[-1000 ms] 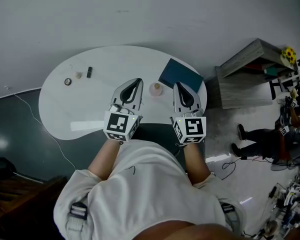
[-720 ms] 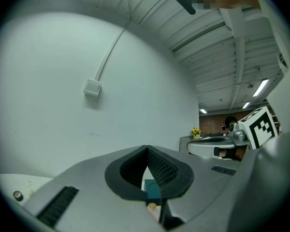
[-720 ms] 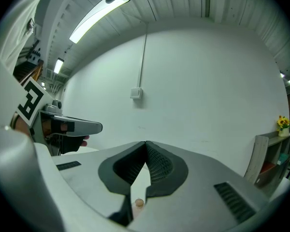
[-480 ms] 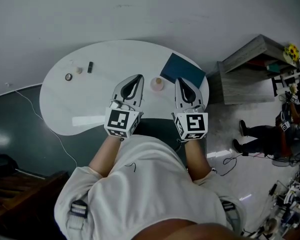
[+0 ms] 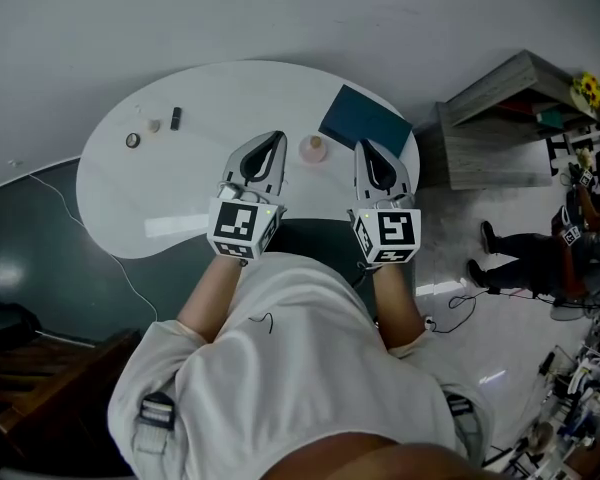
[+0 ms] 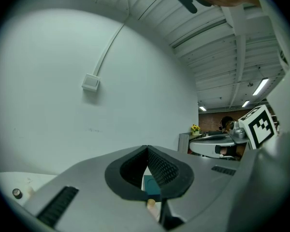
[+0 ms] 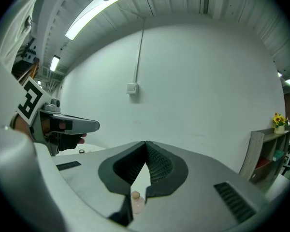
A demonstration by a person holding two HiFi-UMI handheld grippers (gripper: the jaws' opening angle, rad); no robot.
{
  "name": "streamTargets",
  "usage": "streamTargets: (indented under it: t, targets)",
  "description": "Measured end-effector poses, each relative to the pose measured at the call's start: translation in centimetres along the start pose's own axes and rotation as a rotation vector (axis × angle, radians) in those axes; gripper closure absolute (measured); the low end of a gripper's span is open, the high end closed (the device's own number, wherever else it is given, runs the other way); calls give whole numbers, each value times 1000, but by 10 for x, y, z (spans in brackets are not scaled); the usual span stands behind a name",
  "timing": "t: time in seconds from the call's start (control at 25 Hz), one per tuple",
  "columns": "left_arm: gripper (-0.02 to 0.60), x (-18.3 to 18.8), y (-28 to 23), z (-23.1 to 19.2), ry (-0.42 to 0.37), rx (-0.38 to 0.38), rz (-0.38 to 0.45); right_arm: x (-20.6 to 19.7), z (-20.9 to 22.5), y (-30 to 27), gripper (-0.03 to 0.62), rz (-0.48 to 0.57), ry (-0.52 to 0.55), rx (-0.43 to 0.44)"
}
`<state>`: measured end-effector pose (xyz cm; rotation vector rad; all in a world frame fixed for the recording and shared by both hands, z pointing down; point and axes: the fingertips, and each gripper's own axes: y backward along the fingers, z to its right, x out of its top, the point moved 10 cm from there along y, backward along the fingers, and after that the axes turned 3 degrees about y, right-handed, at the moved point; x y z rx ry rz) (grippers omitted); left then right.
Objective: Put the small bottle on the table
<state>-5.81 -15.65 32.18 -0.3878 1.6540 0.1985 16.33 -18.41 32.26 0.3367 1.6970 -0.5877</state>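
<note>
Head view: both grippers sit over near edge of white table (image 5: pixel 130 203), pointing away from operator.

L gripper (image 5: pixel 276 138): jaws pressed together, tips meet, nothing pinched. Left gripper view agrees, only the hollow behind the tips is clear.

R gripper (image 5: pixel 366 146): same, jaws together, empty.

Small bottle (image 5: pixel 312 149) stands upright on table between the two grippers, approx level w/ their tips, touching neither. Pinkish body, tan cap. In right gripper view it shows thru the low gap behind the closed tips, on the tabletop beyond.

Teal pad (image 5: pixel 365 123) lies flat at far-right part of table, just beyond bottle and to its right, ahead of R gripper.

Far-left part of table has 3 small bits: ring-shaped item (image 5: pixel 132 140), pale item (image 5: pixel 153 125), dark item (image 5: pixel 175 118). All are well apart from bottle, too small to ID.

Off table, right side: grey shelf unit (image 5: pixel 495 118) w/ yellow flowers (image 5: pixel 583 90) on top, and another person (image 5: pixel 540 258) near it. Thin cable (image 5: pixel 100 258) runs across dark floor on left.
</note>
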Motion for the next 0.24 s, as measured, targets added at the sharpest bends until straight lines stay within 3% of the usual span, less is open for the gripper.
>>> streamTargets:
  t: [0.24]
  targets:
    - [569,-1,-5,-1,0,2,0,2,6,-2,597,9,4,2]
